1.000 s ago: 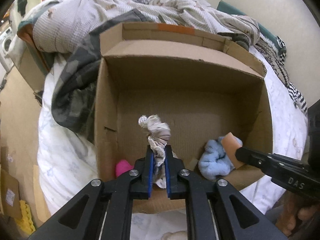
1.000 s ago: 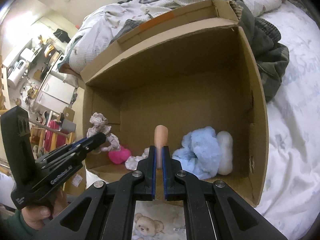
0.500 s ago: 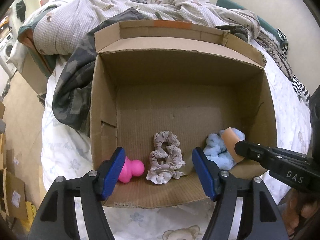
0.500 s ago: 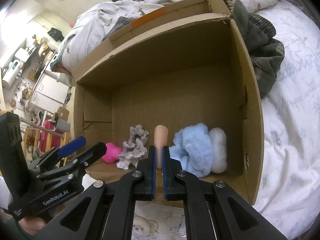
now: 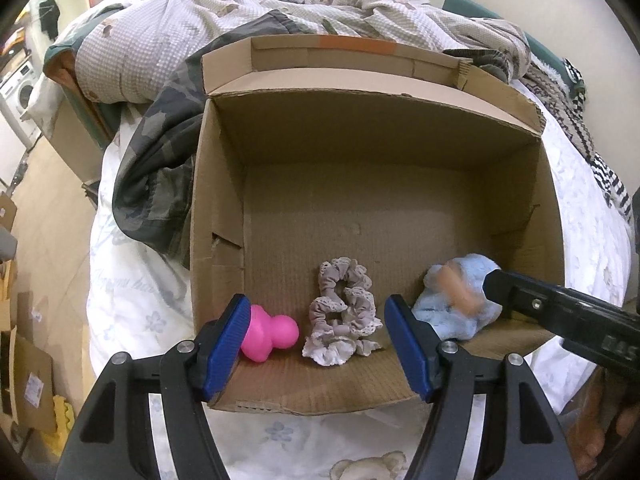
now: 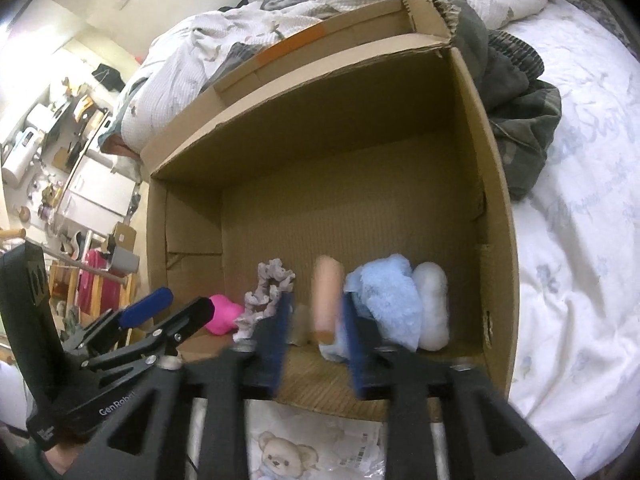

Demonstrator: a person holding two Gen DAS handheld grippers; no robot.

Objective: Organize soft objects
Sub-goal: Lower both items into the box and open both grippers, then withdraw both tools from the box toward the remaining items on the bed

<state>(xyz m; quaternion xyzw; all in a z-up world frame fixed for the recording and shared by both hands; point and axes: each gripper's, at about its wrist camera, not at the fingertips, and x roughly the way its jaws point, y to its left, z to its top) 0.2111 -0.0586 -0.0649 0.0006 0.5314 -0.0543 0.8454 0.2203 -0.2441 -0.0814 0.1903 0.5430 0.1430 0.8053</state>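
Cardboard box [image 5: 218,216] holds grey scrunchie [image 5: 343,312].

We read "GenRobot" in white on the black body of the left gripper [image 6: 172,312] in the right wrist view. On the right gripper [image 5: 496,284], in the left wrist view, white letters read roughly "DAS", cut at the edge.

A white bed sheet with pale blue flower print [image 5: 132,292] covers the bed. On it lies a crumpled camouflage-patterned garment [image 5: 156,184], and behind that a rumpled grey-and-white checked quilt [image 5: 168,40]. A black-and-white striped knitted cloth [image 5: 588,140] trails along the far right. A white washing machine [image 5: 20,92] stands at the left edge, beyond the tan floor [image 5: 48,216].
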